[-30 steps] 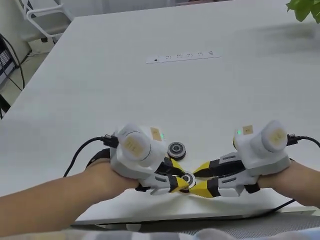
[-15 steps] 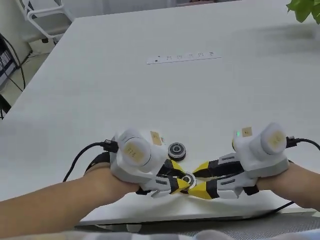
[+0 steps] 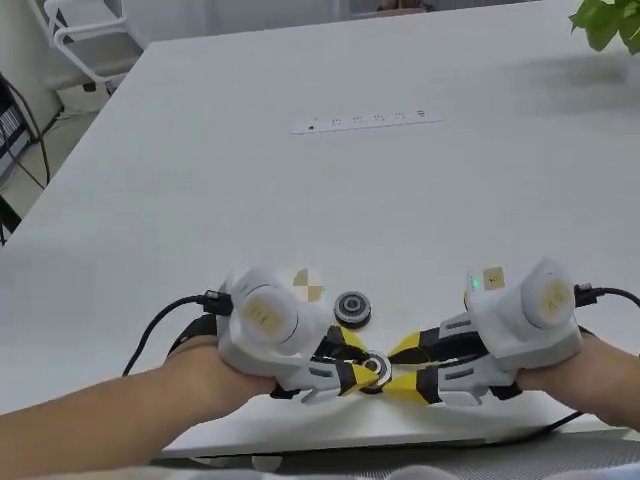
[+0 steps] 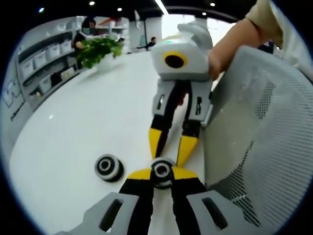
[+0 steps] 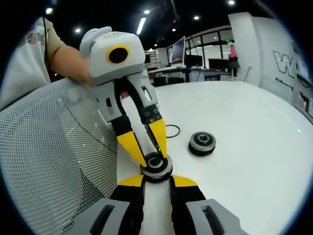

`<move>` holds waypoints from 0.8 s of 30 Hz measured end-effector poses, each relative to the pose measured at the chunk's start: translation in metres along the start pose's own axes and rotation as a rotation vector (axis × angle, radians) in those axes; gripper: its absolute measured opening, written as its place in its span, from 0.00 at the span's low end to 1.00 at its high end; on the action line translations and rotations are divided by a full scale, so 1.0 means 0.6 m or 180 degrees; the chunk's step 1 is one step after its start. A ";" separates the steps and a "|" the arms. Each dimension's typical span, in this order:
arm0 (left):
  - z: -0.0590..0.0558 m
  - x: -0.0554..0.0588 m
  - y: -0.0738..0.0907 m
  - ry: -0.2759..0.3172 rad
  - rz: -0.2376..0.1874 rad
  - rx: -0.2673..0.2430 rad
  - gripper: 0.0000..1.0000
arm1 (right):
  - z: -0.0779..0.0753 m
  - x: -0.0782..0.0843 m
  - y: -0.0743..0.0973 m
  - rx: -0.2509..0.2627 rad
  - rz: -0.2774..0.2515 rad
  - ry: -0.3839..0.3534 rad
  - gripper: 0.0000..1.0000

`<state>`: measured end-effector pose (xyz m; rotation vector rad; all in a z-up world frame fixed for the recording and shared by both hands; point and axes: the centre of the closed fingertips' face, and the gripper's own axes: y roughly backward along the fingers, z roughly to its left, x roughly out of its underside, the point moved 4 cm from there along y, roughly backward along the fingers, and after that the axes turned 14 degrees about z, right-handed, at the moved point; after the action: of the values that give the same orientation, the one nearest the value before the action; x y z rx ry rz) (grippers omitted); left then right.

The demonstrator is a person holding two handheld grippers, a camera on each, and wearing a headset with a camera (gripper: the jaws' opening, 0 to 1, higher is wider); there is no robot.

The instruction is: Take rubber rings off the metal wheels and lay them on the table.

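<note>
- White table [image 3: 420, 200].
- Wall lettering [image 5: 286, 61]: "W" legible, rest unreadable.
- Left gripper [image 4: 161, 176] and right gripper [image 5: 156, 180]: both pinch the held wheel [image 3: 375, 365] from opposite sides, over the table's near edge.
- Second wheel [image 3: 352, 308]: on the table, just beyond the held wheel.
- Rubber ring [image 5: 171, 130]: lies loose on the table, beyond the held wheel.

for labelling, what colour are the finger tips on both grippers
Yellow, on black fingers; right gripper view shows best.

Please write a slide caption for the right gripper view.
Left claw and right claw grip one silver metal wheel; a second black-ringed wheel and a loose black rubber ring lie beside.
</note>
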<state>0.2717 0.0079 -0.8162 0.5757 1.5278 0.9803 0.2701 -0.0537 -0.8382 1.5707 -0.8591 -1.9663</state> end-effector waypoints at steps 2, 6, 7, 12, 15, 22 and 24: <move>0.000 0.000 0.000 0.0001 -0.0003 -0.0001 0.14 | -0.001 0.001 0.001 -0.0006 -0.0001 -0.0025 0.16; 0.000 0.000 -0.001 0.0008 -0.0008 -0.0005 0.14 | -0.001 0.003 0.002 -0.0018 -0.0004 -0.0077 0.15; 0.000 0.000 -0.001 0.0005 -0.0008 -0.0008 0.14 | -0.002 0.003 0.002 -0.0021 -0.0005 -0.0092 0.15; 0.000 0.001 -0.002 0.0014 -0.0012 -0.0009 0.14 | -0.007 0.007 0.002 -0.0039 -0.0008 -0.0182 0.10; 0.000 0.001 -0.002 0.0012 -0.0014 -0.0011 0.14 | -0.006 0.009 0.004 -0.0053 -0.0024 -0.0223 0.06; 0.000 0.001 -0.002 0.0039 -0.0018 -0.0012 0.14 | -0.009 0.009 0.008 -0.0118 -0.0065 -0.0517 0.00; -0.001 0.002 -0.002 0.0030 -0.0008 -0.0024 0.13 | -0.011 0.008 0.008 -0.0134 -0.0067 -0.0604 0.00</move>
<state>0.2713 0.0082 -0.8176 0.5646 1.5324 0.9877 0.2754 -0.0617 -0.8389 1.3914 -0.8713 -2.1604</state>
